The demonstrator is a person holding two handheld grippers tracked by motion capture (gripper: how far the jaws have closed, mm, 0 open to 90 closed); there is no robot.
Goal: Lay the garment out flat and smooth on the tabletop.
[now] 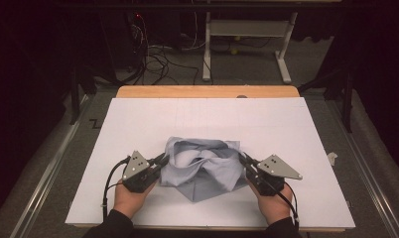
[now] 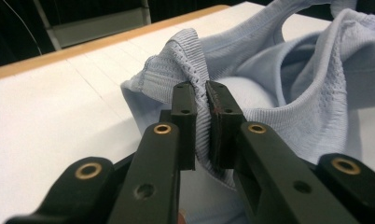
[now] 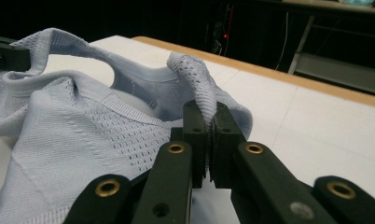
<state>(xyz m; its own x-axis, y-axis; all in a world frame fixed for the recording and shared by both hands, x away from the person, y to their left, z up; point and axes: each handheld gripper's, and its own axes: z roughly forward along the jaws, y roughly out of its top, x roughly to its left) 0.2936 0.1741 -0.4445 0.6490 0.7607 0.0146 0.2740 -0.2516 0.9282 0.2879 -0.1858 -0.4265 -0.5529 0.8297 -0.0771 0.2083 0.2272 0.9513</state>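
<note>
**Both grippers pinched on knit garment edge**

Left gripper (image 2: 202, 95) clamped on the ribbed hem of the pale blue knit garment (image 1: 202, 168); fabric squeezed flat between the pads. Right gripper (image 3: 210, 114) likewise clenched on a ribbed edge fold, mesh knit rising above the jaws. Garment bunched at lower centre of the high view, on the white table cover (image 1: 138, 124), strung between left gripper (image 1: 164, 159) at its left side and right gripper (image 1: 243, 158) at its right.

Handling, judged: light, fully limp, no stiffness, so sags and folds wherever unsupported. Open mesh stretches and can snag on jaw corners. Not fragile, not slick; ribbing gives good bite. Best hold is the thick ribbed hem or seam, as now, not the thin mesh panel. Needs two well-separated grips to keep it spread; thin pinch may creep out under tension.
</note>
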